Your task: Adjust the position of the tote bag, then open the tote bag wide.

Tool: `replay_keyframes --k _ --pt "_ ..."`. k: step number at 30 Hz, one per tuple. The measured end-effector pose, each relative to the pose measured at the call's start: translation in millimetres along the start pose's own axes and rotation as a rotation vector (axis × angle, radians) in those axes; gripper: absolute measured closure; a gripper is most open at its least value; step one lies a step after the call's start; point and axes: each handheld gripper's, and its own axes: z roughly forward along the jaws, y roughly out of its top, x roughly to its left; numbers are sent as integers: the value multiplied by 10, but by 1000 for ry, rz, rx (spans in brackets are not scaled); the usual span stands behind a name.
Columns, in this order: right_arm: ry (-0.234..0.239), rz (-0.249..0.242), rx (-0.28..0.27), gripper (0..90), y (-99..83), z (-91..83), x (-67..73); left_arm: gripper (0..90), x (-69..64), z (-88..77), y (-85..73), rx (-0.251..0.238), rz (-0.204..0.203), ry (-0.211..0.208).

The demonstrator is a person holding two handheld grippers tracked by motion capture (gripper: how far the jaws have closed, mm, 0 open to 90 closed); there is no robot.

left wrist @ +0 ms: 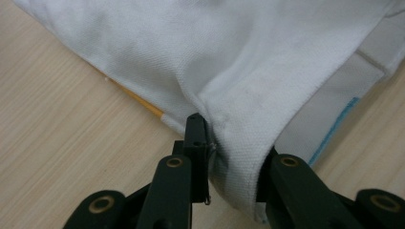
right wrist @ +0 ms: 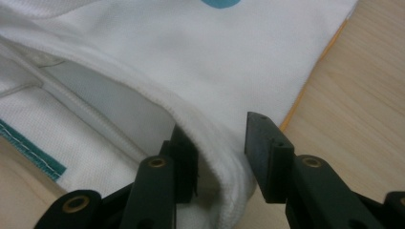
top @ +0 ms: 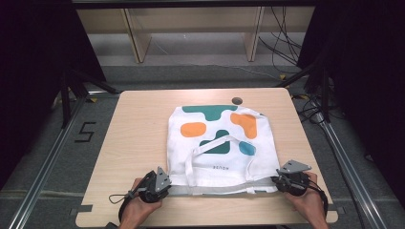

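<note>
A white tote bag printed with teal and orange blobs lies flat on the wooden table, its mouth toward the near edge. One strap loops across its top face. My left gripper sits at the bag's near left corner. In the left gripper view, my left gripper has its jaws apart with the white hem bulging between them. My right gripper is at the near right corner. In the right gripper view, my right gripper is open, and the rolled hem runs through the gap.
A round cable hole sits near the table's far edge, just beyond the bag. Wooden shelving and loose cables stand behind the table. Metal rails run along both sides. Bare tabletop lies left of the bag.
</note>
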Motion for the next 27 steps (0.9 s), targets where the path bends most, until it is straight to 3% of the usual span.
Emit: replay_keyframes --k 1,4,5,6,7,10,13,14,15,17,18,20,23,27 --pt "0 -1 -1 659 2 -1 -3 761 13 2 4 -9 24 8" --pt "-2 -8 -1 664 3 -4 -4 761 -1 0 -3 -2 1 0" --pt "-2 -7 -1 665 1 -6 -4 761 20 -3 6 -5 26 -4" --pt "-6 -16 -10 666 1 -3 -16 761 18 1 3 -12 24 1" --pt "6 26 1 667 6 -15 1 762 18 2 4 -9 26 0" --pt "7 29 7 667 7 -20 -2 761 17 0 7 -3 32 7" --pt "1 24 5 667 9 -23 3 761 22 -4 5 -5 36 7" --pt "1 11 -3 667 8 -17 -4 761 10 -4 -6 -6 14 -5" --pt "-3 -11 -13 667 4 -5 -13 761 29 -14 3 2 42 -4" --pt "-4 -8 -2 665 8 -14 -2 764 9 -16 -9 -9 19 8" --pt "-11 -24 -9 664 14 -8 -12 769 7 -21 -11 -27 27 6" --pt "3 15 7 660 25 -10 9 773 5 -53 10 -7 42 25" --pt "6 -3 5 650 8 9 -13 774 8 -30 -8 -35 33 11" --pt "5 -4 4 641 12 22 -9 775 23 -59 13 -34 32 10"
